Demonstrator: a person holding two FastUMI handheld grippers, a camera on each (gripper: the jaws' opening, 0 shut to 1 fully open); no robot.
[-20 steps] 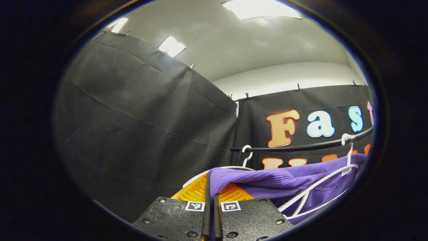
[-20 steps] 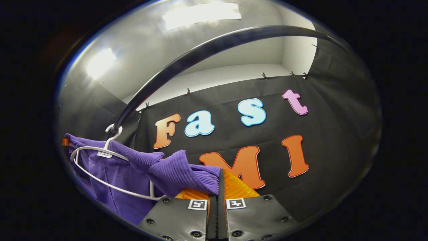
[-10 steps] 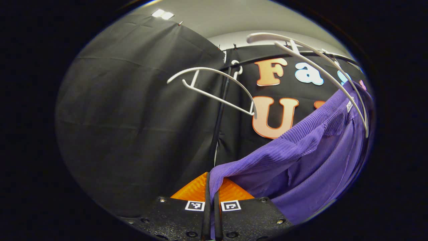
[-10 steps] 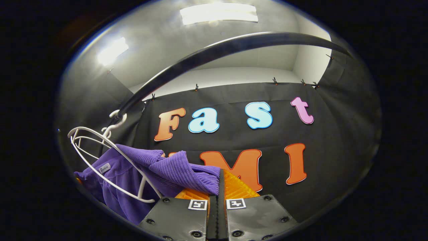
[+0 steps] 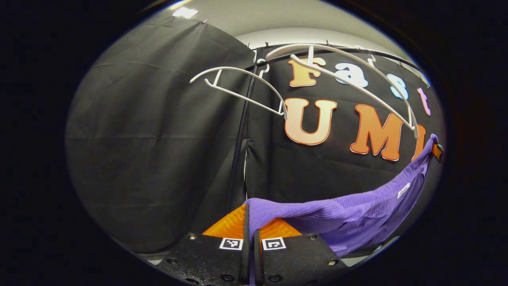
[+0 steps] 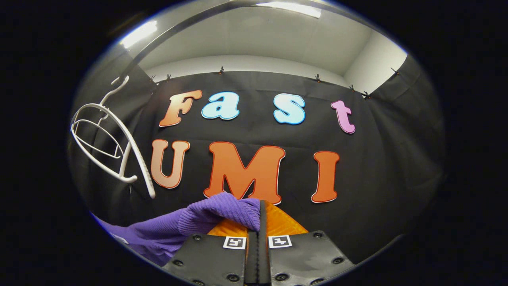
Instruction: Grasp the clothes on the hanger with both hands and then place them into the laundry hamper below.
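Observation:
A purple ribbed garment [image 5: 349, 216] stretches between both grippers, free of the hangers. My left gripper [image 5: 250, 222] is shut on one end of it, and the cloth runs off to the right toward the other gripper [image 5: 436, 151] at the far edge. In the right gripper view, my right gripper [image 6: 260, 218] is shut on the other end of the garment [image 6: 198, 222], which trails down to the left. Two bare white hangers [image 5: 349, 85] hang on the black rail [image 5: 357, 49] above. The same hangers [image 6: 105, 147] show at the left of the right gripper view.
A black upright pole [image 5: 240, 139] of the rack stands in the booth's corner behind the left gripper. The rail [image 6: 178, 29] curves overhead in the right gripper view. Black cloth walls close in all around.
Both grippers have come down with the garment; it slid off the white hanger, which now swings bare on the rail above. Both stay shut on the cloth.

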